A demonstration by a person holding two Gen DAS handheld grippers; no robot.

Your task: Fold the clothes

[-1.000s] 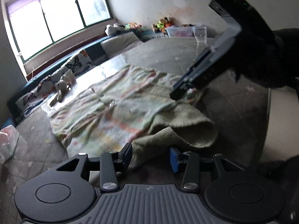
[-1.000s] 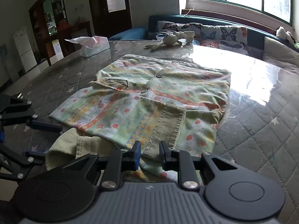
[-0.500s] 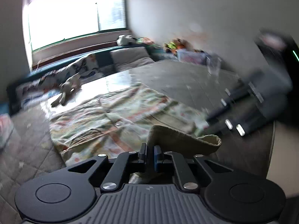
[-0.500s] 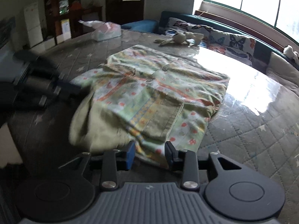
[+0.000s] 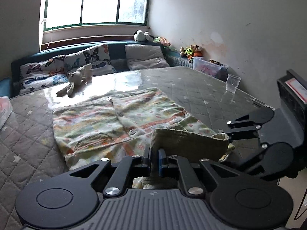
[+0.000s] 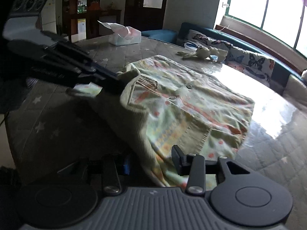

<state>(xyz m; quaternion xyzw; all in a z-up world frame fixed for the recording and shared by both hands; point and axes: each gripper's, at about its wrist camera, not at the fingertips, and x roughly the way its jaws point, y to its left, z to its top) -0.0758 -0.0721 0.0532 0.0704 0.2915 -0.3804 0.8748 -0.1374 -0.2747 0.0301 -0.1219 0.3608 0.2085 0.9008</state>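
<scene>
Left wrist view shows the left gripper (image 5: 154,160) pinching the ribbed green cuff (image 5: 189,140) of a sleeve. A second ago its two fingers stood apart around this cuff. They have just closed on it, and now the cuff is lifted up off the table (image 5: 201,88). The patterned cardigan (image 5: 107,122) lies flat on the shiny quilted table, with its buttons facing up. A toy bunny (image 5: 73,81) lies behind it, and a clear plastic cup (image 5: 233,83) stands far off to the side.

In the right wrist view, the right gripper (image 6: 150,161) sits at the near edge of the cardigan (image 6: 191,107). Its fingers stand apart with cloth between them. They have just closed in a bit, but the pads do not look like they press the cloth yet. A second ago the sleeve lay limp beside the cardigan; now the left gripper (image 6: 115,78) pulls it up like a tent.

I think the sleeve is about to be folded over the front. The right gripper may need to hold the hem down so the cardigan does not slide.
</scene>
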